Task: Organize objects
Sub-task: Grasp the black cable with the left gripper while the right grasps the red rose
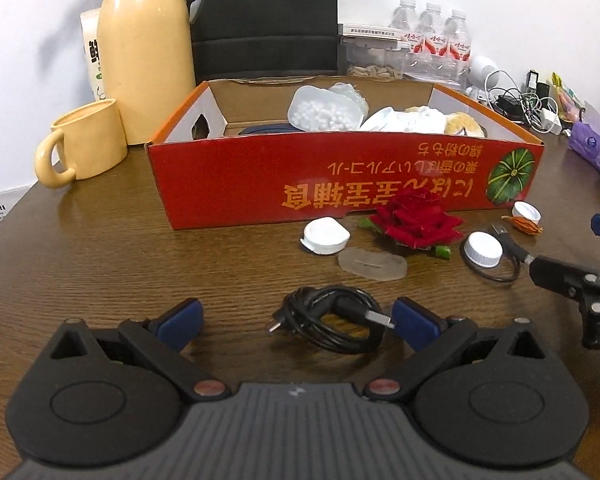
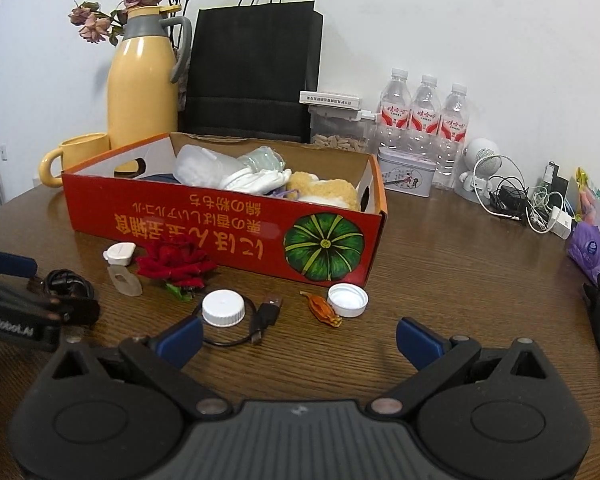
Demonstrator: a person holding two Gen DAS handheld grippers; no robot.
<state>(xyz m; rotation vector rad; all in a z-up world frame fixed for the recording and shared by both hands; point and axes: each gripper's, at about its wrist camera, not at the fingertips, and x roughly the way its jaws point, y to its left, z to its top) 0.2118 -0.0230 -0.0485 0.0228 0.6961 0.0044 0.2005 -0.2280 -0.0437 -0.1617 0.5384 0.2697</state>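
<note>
Two grippers, left gripper [image 1: 296, 322] and right gripper [image 2: 298, 340], hovered with jaws apart, holding nothing. The coiled black cable [image 1: 328, 320] lay between the left fingers on the table [image 1: 100, 248], short of the red box [image 1: 340, 180] mid-surface.

Both cameras sit low over the table [image 1: 100, 248], each looking forward between its own open fingers toward the red box [image 1: 340, 176] and the back wall. The left view faces the box's long side squarely and from nearer; the right view stands farther right and back, seeing its corner. Both share the box, rose [image 2: 176, 264], caps and cable [image 1: 332, 320].
</note>
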